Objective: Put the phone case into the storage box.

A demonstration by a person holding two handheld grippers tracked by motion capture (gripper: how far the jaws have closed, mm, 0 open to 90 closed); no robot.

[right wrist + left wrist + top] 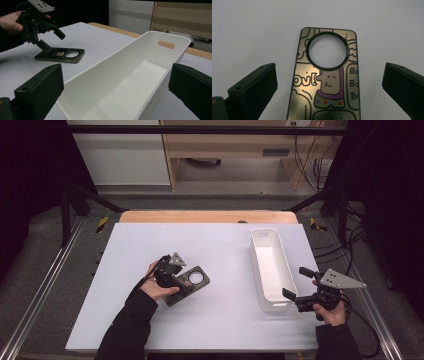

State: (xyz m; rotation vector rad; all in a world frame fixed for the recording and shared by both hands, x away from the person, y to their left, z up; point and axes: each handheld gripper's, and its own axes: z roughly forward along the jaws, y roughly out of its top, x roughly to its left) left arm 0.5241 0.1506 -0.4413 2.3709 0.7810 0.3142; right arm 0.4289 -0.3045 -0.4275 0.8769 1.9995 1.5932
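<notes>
high view: flat dark phone case with a round camera cut-out lies on the white table, left of the long white plastic bin. left gripper hovers over its near end, jaws apart; right gripper stands open at the bin's near end, empty.

left gripper view: case glossy, cartoon-printed, lying between the spread jaws, untouched. likely light, thin, slick and a little flexible; best pinched across its 2 long edges, below the cut-out.

right gripper view: bin empty, between wide jaws; case flat on the table beyond.
</notes>
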